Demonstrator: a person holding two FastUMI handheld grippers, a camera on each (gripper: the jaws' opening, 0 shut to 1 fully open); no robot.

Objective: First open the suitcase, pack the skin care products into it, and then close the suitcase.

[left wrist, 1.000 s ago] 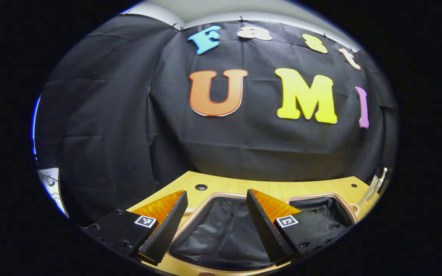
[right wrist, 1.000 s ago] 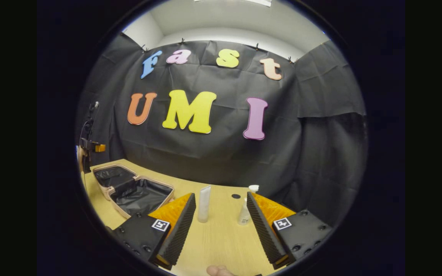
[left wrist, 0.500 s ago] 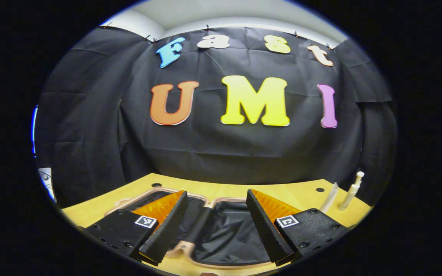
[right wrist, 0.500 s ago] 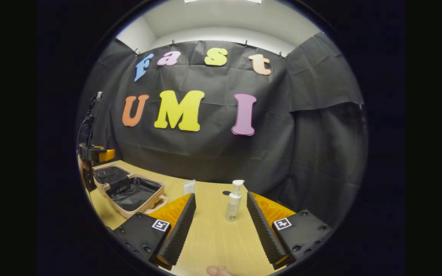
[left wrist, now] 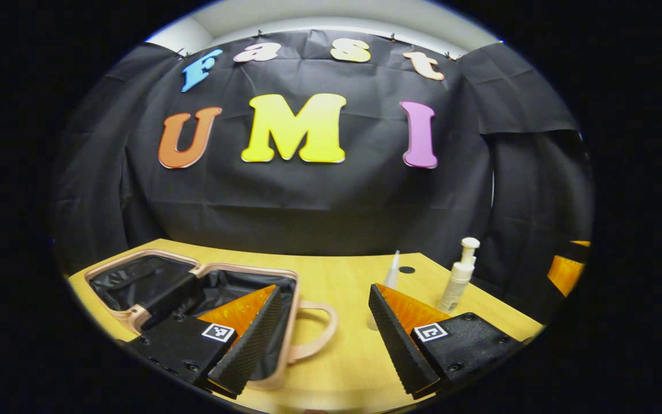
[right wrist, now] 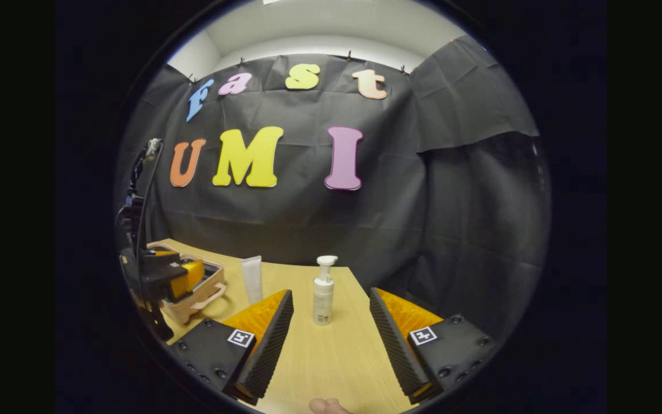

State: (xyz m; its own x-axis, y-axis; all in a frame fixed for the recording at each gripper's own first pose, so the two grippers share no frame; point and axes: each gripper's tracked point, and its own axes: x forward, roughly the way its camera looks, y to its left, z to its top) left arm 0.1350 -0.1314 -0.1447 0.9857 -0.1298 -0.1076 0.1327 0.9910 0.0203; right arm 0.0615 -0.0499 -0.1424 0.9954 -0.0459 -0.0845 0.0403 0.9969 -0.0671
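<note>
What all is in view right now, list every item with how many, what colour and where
suitcase: one, pink shell with black lining, lying open on the table's left side
tube: one, white, standing upright between suitcase and pump bottle
pump bottle: one, white, upright, ahead of the right gripper
table: one, light wood, with a dark round hole near its far edge
left gripper: one, open, between suitcase and tube
right gripper: one, open, holding nothing, facing the pump bottle
fingertip: one, at the bottom edge of the right gripper view
</note>
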